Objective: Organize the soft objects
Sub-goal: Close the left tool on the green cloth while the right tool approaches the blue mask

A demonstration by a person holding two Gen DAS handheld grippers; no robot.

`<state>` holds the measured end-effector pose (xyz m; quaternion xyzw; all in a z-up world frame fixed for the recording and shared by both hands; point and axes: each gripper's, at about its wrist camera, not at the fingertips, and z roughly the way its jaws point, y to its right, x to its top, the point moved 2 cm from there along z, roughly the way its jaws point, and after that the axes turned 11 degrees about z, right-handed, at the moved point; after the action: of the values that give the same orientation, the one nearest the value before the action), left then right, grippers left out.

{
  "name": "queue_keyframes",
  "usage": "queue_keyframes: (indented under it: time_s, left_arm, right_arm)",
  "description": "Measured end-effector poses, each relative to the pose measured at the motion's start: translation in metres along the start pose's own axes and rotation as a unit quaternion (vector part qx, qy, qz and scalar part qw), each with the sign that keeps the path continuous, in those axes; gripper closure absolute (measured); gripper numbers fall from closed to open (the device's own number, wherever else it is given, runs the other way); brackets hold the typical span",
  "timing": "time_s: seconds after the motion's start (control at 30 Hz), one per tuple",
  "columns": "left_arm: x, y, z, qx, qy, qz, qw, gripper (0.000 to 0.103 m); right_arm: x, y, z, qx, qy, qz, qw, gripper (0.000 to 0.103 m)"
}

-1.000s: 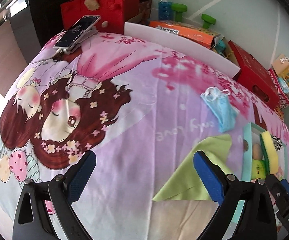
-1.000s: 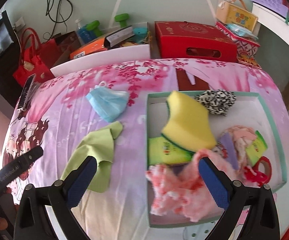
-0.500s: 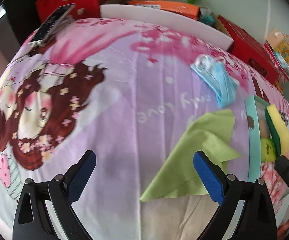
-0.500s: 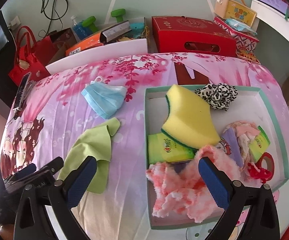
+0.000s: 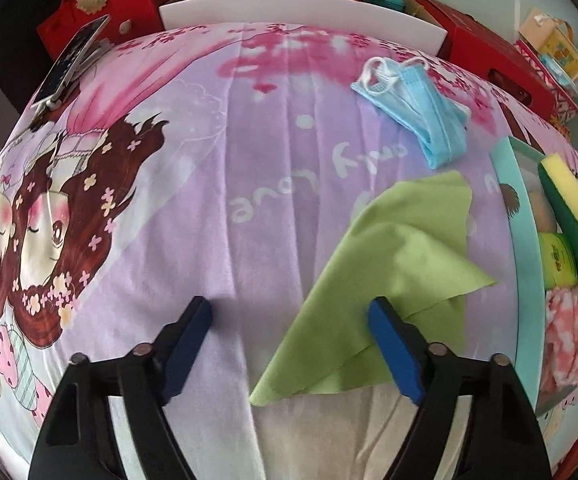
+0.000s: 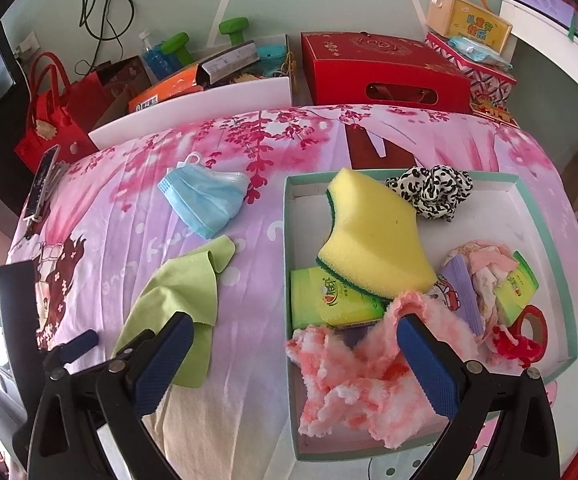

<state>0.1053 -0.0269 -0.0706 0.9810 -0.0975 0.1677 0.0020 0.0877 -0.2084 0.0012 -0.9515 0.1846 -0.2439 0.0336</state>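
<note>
Cloth (image 5: 393, 264), green, flat on bedsheet (image 5: 273, 168), corner between closing but still-apart fingers of left claw (image 5: 289, 312).

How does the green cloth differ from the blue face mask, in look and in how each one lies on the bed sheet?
The green cloth is a plain sheet, partly folded over itself; the blue face mask is pleated, with white ear loops. The cloth lies nearer the grippers, with one finger of the left gripper over its edge; the mask lies farther back, untouched. Both lie outside the box.
</note>
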Motion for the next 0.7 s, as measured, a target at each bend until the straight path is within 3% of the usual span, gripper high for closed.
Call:
queue_keyframes:
  time_s: [0.33, 0.7]
  left_arm:
    - [0.009, 0.016, -0.004, -0.070, 0.016, 0.006, 0.9974, 0.090]
    - [0.012, -0.003, -0.010, -0.129, 0.041, -0.038, 0.9900, 0.099]
  right_arm:
    - [0.006, -0.006, -0.009, 0.027, 0.032, 0.007, 0.999, 0.000]
    - [0.005, -0.012, -0.011, 0.024, 0.055, 0.002, 0.998, 0.000]
